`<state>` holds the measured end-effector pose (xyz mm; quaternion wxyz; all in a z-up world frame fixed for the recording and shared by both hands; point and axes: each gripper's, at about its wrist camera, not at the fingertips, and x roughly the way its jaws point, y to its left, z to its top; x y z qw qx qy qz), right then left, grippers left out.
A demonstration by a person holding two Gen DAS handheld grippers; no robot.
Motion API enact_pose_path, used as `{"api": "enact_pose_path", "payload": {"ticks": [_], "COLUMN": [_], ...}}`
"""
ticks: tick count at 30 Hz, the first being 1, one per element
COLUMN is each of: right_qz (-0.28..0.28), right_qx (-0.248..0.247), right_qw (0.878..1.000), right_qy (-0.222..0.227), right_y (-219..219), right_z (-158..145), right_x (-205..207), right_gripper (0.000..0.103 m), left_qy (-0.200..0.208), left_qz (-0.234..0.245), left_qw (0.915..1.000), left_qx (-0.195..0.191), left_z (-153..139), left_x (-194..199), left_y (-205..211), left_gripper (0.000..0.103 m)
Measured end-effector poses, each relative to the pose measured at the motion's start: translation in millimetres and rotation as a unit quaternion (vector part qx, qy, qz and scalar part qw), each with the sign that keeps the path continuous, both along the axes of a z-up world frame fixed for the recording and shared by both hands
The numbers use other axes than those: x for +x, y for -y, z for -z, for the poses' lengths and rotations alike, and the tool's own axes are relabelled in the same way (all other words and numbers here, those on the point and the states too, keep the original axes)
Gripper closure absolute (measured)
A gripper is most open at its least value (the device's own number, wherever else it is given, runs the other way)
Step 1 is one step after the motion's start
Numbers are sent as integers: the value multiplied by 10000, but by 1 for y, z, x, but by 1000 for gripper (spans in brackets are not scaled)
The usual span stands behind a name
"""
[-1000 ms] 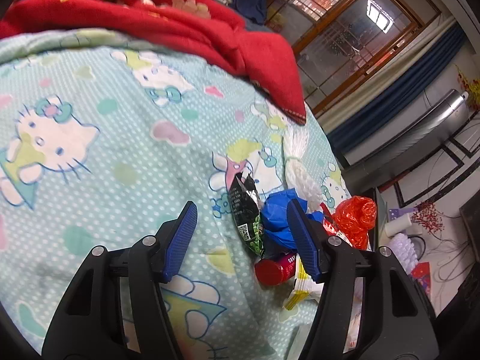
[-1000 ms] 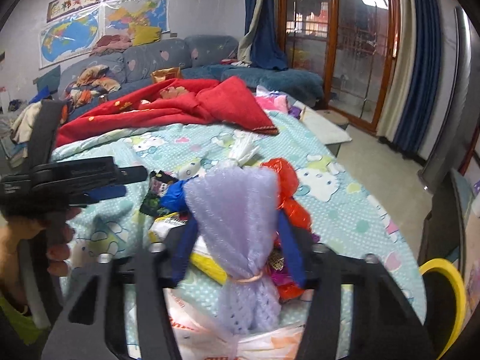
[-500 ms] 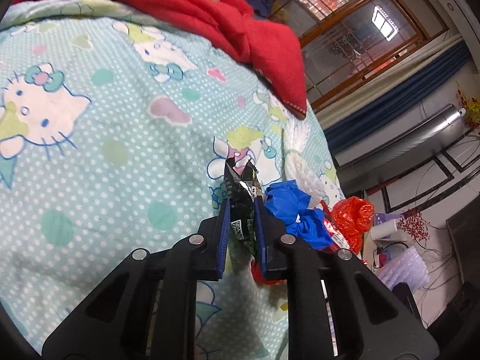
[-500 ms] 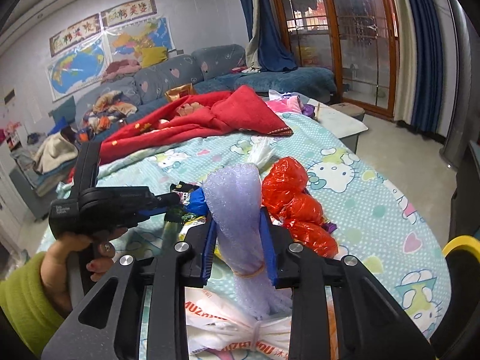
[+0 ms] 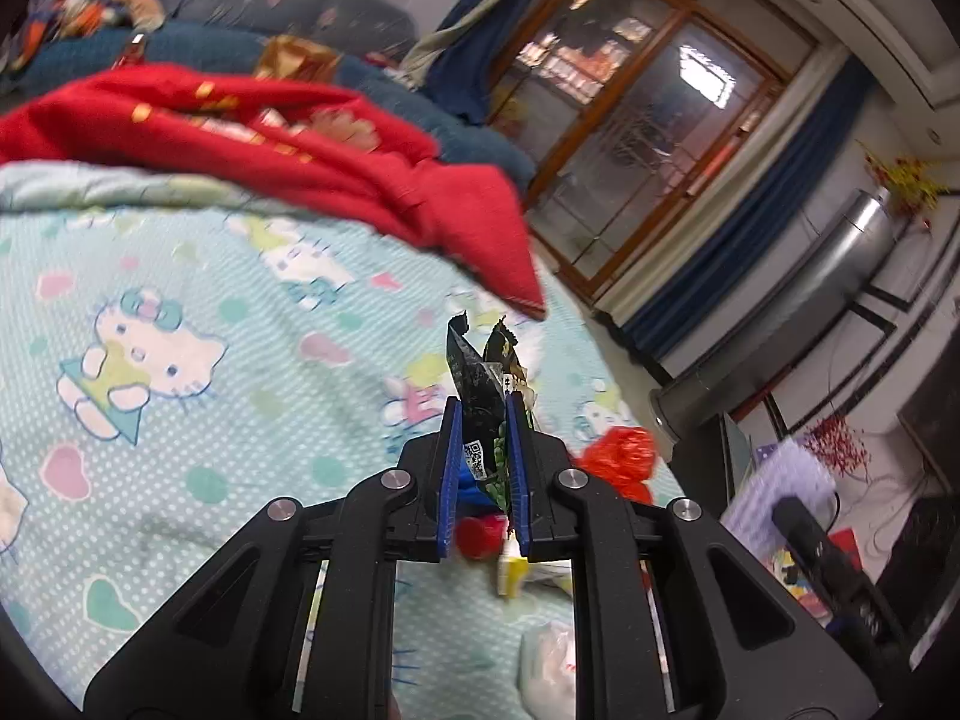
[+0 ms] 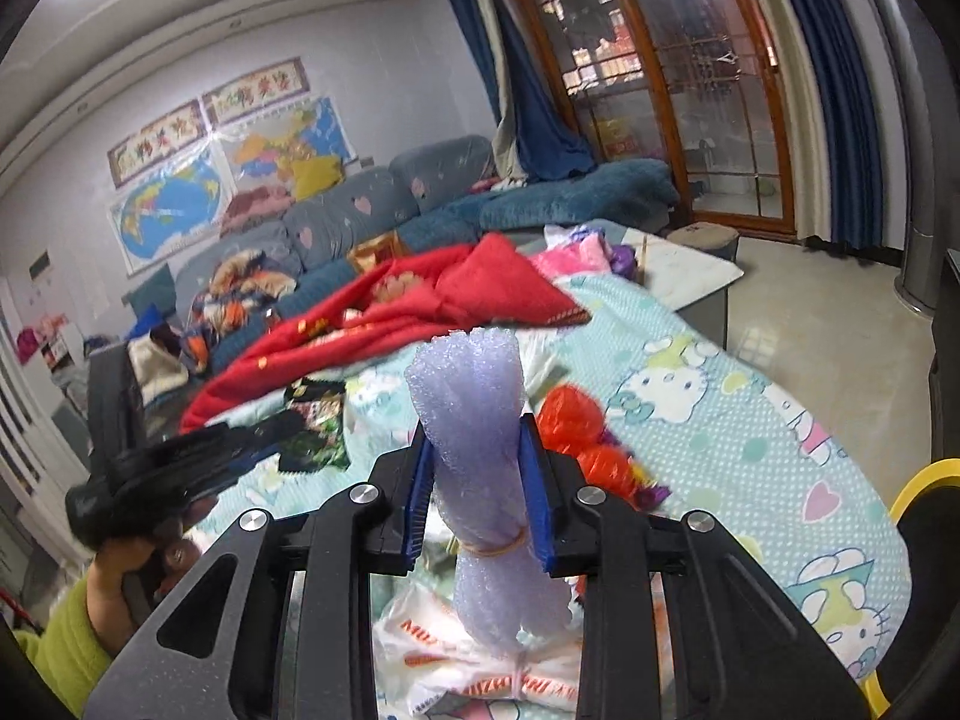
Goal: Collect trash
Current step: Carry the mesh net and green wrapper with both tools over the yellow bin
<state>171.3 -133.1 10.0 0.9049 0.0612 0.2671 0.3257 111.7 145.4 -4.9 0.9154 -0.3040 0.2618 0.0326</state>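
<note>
My left gripper [image 5: 483, 414] is shut on a dark green snack wrapper [image 5: 480, 387] and holds it above the Hello Kitty bedspread [image 5: 180, 324]. The wrapper [image 6: 315, 420] and the left gripper [image 6: 198, 456] also show in the right wrist view. My right gripper [image 6: 477, 438] is shut on a roll of lilac foam netting [image 6: 474, 414] tied with a rubber band, lifted over the trash pile. On the bed lie a red plastic bag [image 6: 576, 426], also in the left wrist view [image 5: 621, 456], and a white printed bag [image 6: 444, 660].
A red blanket [image 5: 270, 138] lies across the far side of the bed. A grey sofa with clothes [image 6: 336, 216] stands behind. A yellow-rimmed bin [image 6: 918, 480] is at the bed's right edge. A silver floor-standing unit [image 5: 798, 306] and glass doors [image 6: 678, 90] are at the right.
My left gripper closed on the snack wrapper and lifted it off the bed. My right gripper closed on the foam netting and raised it. Both views tilted up.
</note>
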Motion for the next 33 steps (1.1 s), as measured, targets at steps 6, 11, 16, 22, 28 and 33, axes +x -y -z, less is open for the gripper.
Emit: {"api": "enact_pose_path", "payload": {"ticks": [6, 11, 16, 22, 28, 33], "right_qz": [188, 364, 598, 984, 1372, 1720], "right_qx": [203, 284, 305, 246, 275, 306], "right_qw": [9995, 9987, 9976, 9946, 9898, 9840], "right_qy": [126, 194, 197, 235, 279, 338], "right_y": [18, 38, 62, 93, 127, 156], "right_z": [-14, -24, -27, -24, -22, -22], "right_x": [3, 4, 7, 9, 11, 16], "right_gripper": [77, 77, 77, 77, 77, 77], "left_qy": [104, 140, 159, 161, 165, 180], "left_qz": [385, 722, 1037, 1428, 1752, 2037], "left_qw": [9991, 9970, 9939, 9884, 9826, 9767], "left_qx": [136, 239, 339, 483, 587, 659], "left_z": [-12, -16, -19, -18, -17, -17], "left_x": [-2, -2, -1, 2, 6, 12], "left_y": [34, 63, 89, 122, 151, 176], "left_gripper": [94, 94, 94, 94, 94, 94]}}
